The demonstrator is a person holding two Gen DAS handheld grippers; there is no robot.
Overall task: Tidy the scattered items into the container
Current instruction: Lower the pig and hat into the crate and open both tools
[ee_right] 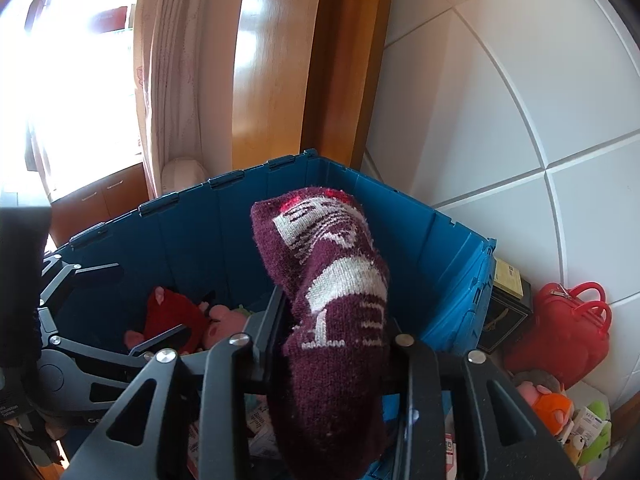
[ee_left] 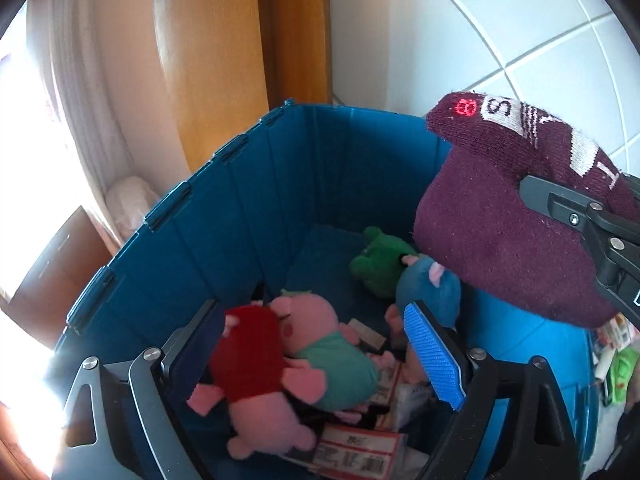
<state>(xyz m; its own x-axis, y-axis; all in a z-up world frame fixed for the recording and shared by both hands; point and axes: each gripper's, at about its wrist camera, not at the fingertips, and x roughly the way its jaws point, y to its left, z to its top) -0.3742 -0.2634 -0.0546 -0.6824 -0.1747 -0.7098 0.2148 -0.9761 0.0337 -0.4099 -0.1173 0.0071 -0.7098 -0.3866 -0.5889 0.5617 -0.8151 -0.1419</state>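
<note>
A blue plastic crate (ee_left: 248, 200) stands against the wall; it also shows in the right wrist view (ee_right: 192, 236). Inside lie pink pig plushes in red (ee_left: 248, 356) and green clothes (ee_left: 332, 364), a green plush (ee_left: 380, 264), a blue plush (ee_left: 432, 284) and paper packets (ee_left: 356, 452). My left gripper (ee_left: 316, 352) is open over the crate, with the pig plushes lying between its fingers. My right gripper (ee_right: 332, 320) is shut on a maroon knitted sock (ee_right: 336, 304) with white pattern and holds it above the crate; the sock also shows at the right of the left wrist view (ee_left: 512, 216).
Beside the crate on the right lie a red bag (ee_right: 560, 332), a dark box (ee_right: 504, 312) and several small plushes and packets (ee_right: 560, 412). A wooden door frame (ee_right: 276, 60), a curtain (ee_right: 176, 72) and a white tiled wall (ee_right: 500, 92) stand behind.
</note>
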